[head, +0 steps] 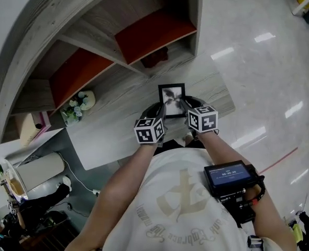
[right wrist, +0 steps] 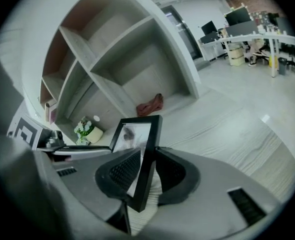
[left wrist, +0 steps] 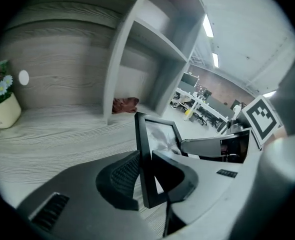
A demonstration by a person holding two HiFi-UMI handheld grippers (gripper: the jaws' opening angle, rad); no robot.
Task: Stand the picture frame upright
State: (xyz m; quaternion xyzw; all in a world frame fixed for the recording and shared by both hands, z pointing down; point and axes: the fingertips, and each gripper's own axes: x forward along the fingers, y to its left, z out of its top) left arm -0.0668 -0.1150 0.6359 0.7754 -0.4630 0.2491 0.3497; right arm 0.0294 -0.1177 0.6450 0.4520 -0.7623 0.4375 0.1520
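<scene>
A small black picture frame [head: 172,99] with a grey print is held above the wooden tabletop [head: 118,124], tilted up between both grippers. My left gripper [head: 162,113] is shut on the frame's left edge; in the left gripper view the black frame [left wrist: 146,154] stands edge-on between the two pads. On the frame's right edge my right gripper [head: 185,109] is shut too, and the right gripper view shows the frame [right wrist: 145,156] pinched between the dark pads. The frame's lower edge is hidden behind the grippers.
A curved wooden shelf unit [head: 107,41] with orange-backed compartments rises behind the table. A dark red cloth [head: 155,57] lies in one lower compartment. A small pot of flowers [head: 80,104] stands at the table's left. The polished floor [head: 269,72] lies to the right.
</scene>
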